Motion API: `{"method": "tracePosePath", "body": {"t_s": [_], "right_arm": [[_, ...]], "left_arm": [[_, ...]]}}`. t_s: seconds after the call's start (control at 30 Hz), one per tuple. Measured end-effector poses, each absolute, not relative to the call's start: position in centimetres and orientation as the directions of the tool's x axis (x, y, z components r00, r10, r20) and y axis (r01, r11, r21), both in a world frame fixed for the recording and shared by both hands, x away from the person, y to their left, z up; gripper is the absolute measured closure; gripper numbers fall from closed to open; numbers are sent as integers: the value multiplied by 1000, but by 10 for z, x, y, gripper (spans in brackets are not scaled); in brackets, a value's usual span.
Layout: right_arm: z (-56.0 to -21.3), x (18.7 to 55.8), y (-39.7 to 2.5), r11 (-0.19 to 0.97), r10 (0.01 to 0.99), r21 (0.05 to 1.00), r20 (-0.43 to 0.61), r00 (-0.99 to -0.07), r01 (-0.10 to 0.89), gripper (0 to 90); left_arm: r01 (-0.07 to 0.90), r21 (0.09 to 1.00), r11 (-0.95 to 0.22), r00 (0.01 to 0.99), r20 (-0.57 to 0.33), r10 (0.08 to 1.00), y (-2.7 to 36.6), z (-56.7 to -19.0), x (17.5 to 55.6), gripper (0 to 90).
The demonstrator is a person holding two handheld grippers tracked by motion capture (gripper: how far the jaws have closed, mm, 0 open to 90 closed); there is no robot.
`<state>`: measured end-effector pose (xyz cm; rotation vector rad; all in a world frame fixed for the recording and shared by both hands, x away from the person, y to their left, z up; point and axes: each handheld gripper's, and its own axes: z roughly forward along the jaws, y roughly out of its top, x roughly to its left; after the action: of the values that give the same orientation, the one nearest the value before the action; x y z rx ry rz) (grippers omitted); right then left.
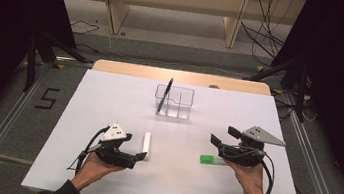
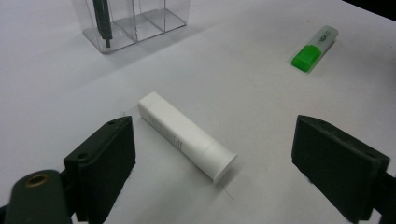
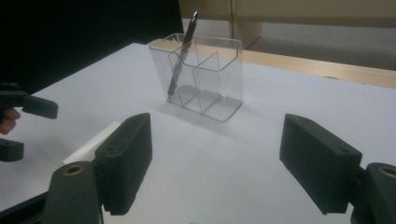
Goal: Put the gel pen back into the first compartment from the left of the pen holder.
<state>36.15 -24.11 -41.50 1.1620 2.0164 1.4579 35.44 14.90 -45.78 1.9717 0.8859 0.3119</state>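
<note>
While it stands upright, the clear organizer (image 1: 174, 102) holds one pen (image 1: 164, 95).

A clear organizer (image 1: 174, 101) stands near the table's (image 1: 109, 99) far edge, midway along it, with a pen (image 1: 164, 95) leaning in its left compartment. Toward the near edge lie a tube (image 1: 146, 144) left of centre and a marker (image 1: 212, 160) to its right, well apart.

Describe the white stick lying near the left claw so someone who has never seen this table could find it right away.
Start at the white rectangular table top and find the clear plastic compartment organiser near its far edge. Come toward the person's left hand: the white squarish plastic tube with a round cap lies flat just ahead of the open left claw. Unlike the green-capped highlighter marker farther right, it is plain white all over.
</note>
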Motion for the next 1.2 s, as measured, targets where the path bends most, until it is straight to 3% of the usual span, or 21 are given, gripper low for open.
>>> {"method": "tracePosePath", "body": {"t_s": [1.2], "right_arm": [[-449,305,-273,65,820,906,190,-540,418,238]], "left_arm": [[388,720,-576,864,-66,499,45,-436,399,140]]}}
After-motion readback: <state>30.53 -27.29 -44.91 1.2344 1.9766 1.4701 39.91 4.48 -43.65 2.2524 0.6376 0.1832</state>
